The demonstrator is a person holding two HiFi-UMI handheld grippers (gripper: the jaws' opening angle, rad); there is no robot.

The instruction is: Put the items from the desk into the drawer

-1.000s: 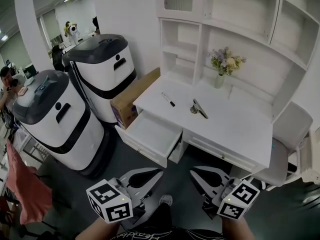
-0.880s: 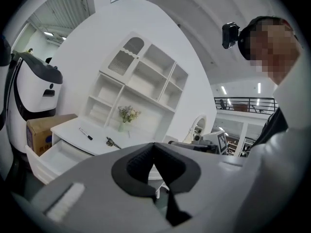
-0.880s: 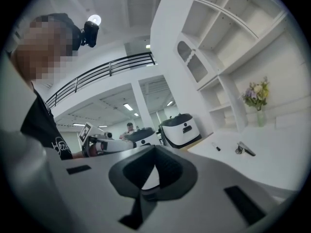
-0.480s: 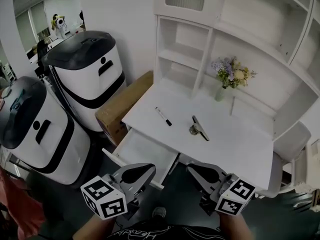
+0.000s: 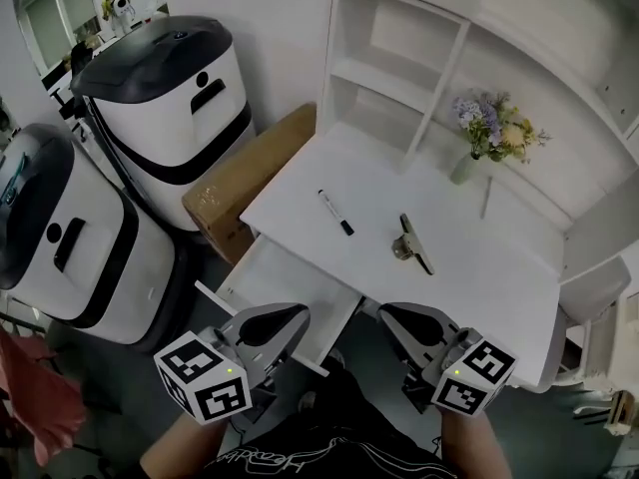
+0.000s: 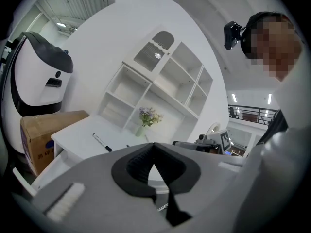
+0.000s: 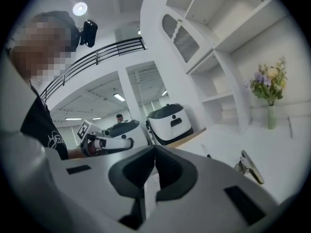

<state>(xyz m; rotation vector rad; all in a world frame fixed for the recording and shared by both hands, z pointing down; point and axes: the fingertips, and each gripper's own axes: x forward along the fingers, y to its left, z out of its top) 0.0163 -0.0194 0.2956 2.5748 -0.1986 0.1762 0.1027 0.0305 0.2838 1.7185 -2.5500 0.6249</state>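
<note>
We hold 2 grippers, left [image 5: 290, 319] and right [image 5: 396, 319], both with jaws pressed together and gripping nothing. The open drawer [image 5: 290, 282] lies just ahead of the left one. The marker [image 5: 334, 212] and clip [image 5: 411, 244] lie on the desk [image 5: 479, 267], beyond both.

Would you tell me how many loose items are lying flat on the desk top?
2: a black-capped marker left on the desk, and a metal clip right of it, nearer the vase. None appears hidden.
</note>
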